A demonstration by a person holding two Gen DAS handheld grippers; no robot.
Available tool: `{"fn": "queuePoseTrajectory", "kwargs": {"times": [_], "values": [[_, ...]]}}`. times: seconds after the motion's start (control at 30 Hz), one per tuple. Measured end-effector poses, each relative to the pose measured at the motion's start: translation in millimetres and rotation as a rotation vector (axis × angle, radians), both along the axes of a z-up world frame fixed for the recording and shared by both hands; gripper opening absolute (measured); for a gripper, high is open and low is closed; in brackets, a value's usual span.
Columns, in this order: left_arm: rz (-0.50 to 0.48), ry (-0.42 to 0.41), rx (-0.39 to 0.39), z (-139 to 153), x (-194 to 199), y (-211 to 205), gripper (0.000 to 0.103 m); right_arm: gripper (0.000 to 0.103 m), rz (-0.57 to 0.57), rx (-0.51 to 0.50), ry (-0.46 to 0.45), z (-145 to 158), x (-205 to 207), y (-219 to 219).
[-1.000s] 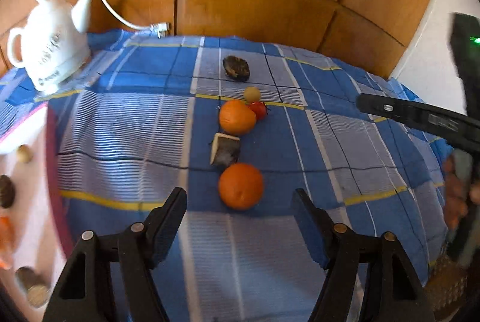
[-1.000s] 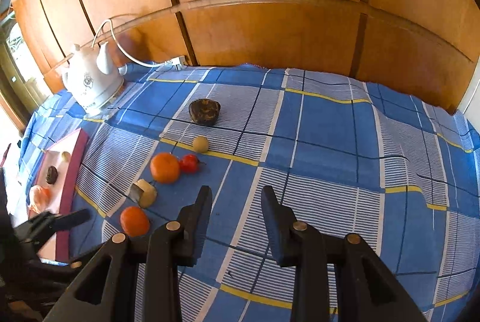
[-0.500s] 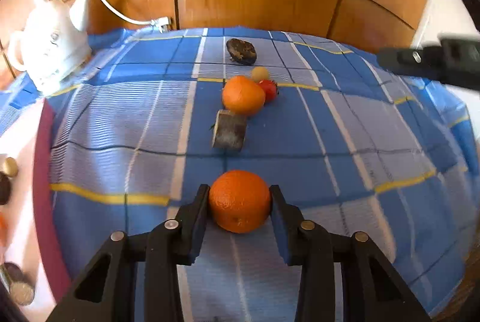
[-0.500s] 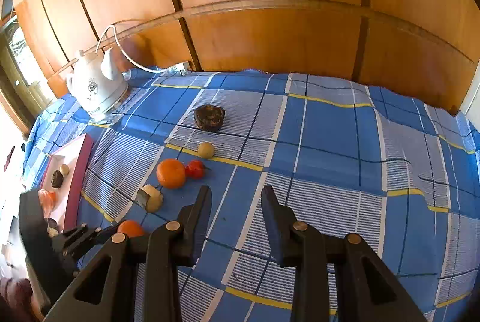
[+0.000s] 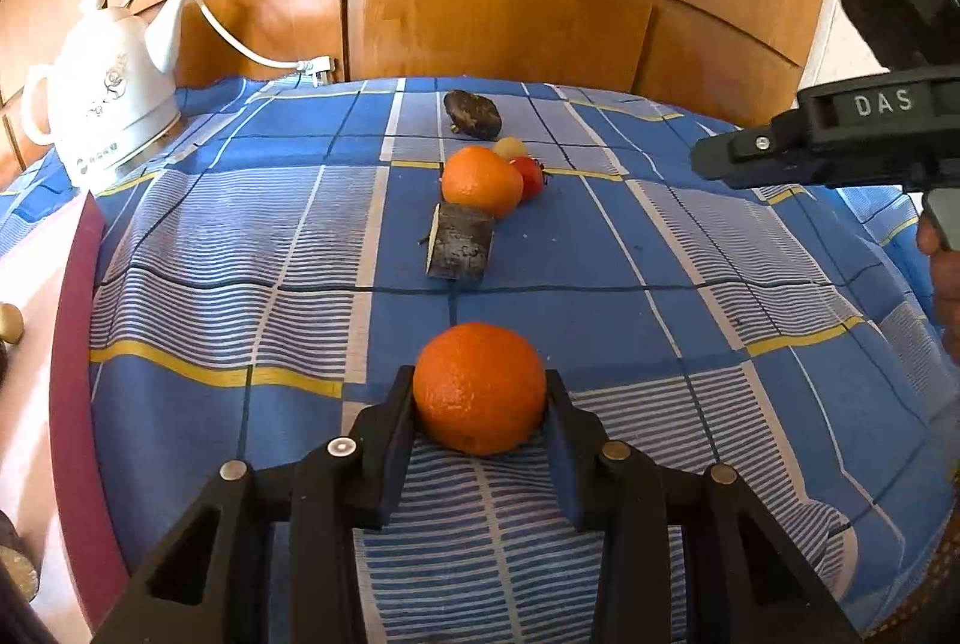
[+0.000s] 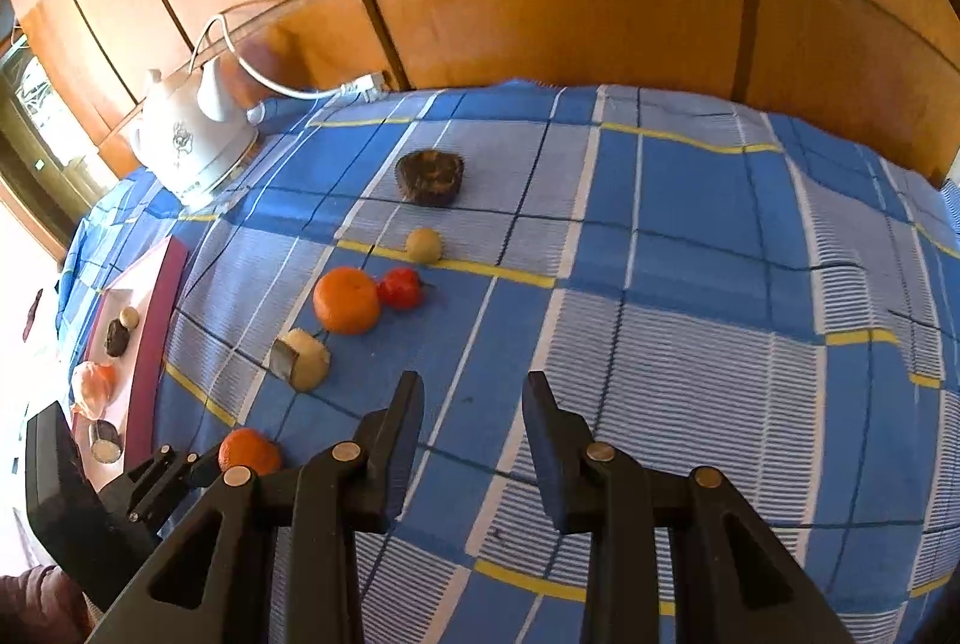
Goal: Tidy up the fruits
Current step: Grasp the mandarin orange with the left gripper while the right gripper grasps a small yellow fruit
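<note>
Orange fruit: near orange [image 5: 479, 388] sits clamped between the left tool [image 5: 480, 404] fingers, which a second ago stood wide apart.
Right tool [image 6: 471, 425]: jaws parted, nothing between them, above the blue checked cloth [image 6: 690, 344].
Count: two oranges, the second [image 6: 347, 299] farther back; one red tomato [image 6: 401, 287]; one white kettle [image 6: 189, 146].

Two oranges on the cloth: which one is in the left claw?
The nearer orange, alone at the cloth's front, sits between the left claw. The other orange lies beside the tomato.

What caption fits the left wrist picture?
Left claw shut on an orange above the blue checked cloth.
</note>
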State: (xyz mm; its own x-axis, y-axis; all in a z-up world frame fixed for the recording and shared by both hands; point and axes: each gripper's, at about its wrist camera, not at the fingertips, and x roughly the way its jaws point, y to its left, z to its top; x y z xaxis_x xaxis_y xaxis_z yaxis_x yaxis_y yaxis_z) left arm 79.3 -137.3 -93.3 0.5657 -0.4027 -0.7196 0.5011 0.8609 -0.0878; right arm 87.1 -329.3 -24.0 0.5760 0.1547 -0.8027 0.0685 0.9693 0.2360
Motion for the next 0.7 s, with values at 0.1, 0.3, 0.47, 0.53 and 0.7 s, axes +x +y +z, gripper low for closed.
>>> {"fn": "queuePoseTrajectory", "kwargs": {"times": [0.1, 0.3, 0.47, 0.53, 0.7], "values": [[0.0, 0.001, -0.02, -1, -1, 2, 0.039, 0.034, 0.008, 0.005, 0.007, 2, 8, 6], [0.0, -0.002, -0.043, -2, -2, 5, 0.039, 0.034, -0.037, 0.075, -0.01, 4, 49, 14], [-0.001, -0.005, -0.058, -2, -4, 7, 0.039, 0.034, -0.048, 0.054, 0.019, -7, 95, 33], [-0.001, -0.003, -0.066, -2, -4, 8, 0.039, 0.034, -0.044, 0.026, 0.042, -14, 111, 40], [-0.002, 0.0, -0.08, -2, -4, 11, 0.039, 0.024, -0.046, -0.058, 0.124, -38, 134, 48]]}}
